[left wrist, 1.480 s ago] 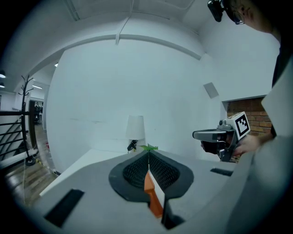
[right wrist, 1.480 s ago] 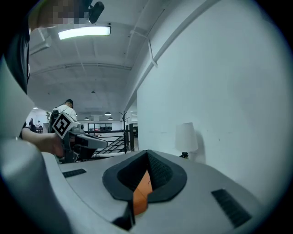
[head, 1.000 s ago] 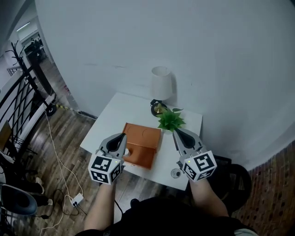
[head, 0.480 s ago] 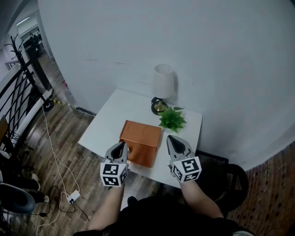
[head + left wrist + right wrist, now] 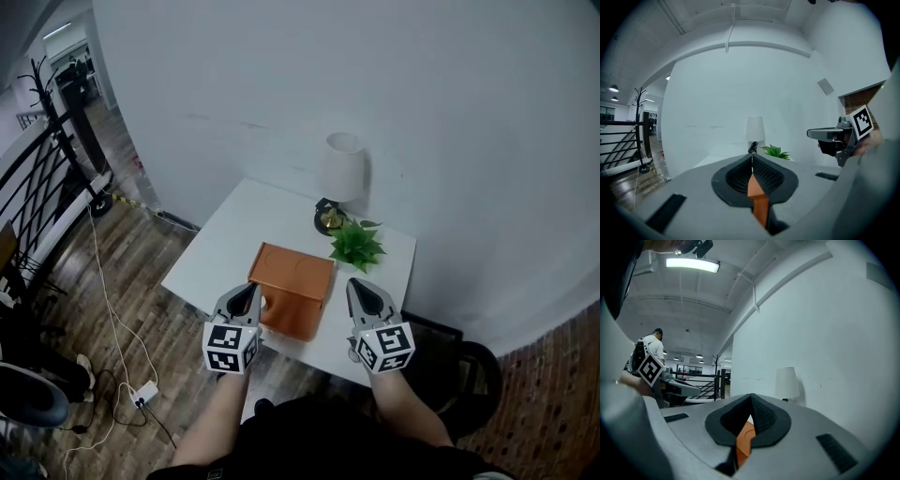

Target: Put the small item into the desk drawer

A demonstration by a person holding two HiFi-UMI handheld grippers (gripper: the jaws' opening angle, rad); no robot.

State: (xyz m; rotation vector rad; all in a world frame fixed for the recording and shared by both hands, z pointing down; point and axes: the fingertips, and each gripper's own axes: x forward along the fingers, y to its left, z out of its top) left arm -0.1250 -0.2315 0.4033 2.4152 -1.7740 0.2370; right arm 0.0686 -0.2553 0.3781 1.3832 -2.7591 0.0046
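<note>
While both sit fully closed and empty, left gripper and right gripper hover at the front corners of the orange box-shaped desk drawer unit. The small item can't be made out (perhaps hidden beside the unit); likely light, rigid: pinch across its middle.

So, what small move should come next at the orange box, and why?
Probably open the left gripper and ease it to the front of the orange drawer box. Its jaws are shut on nothing, the drawer looks closed, and this gripper hangs nearest that front. The right gripper is shut and empty.
</note>
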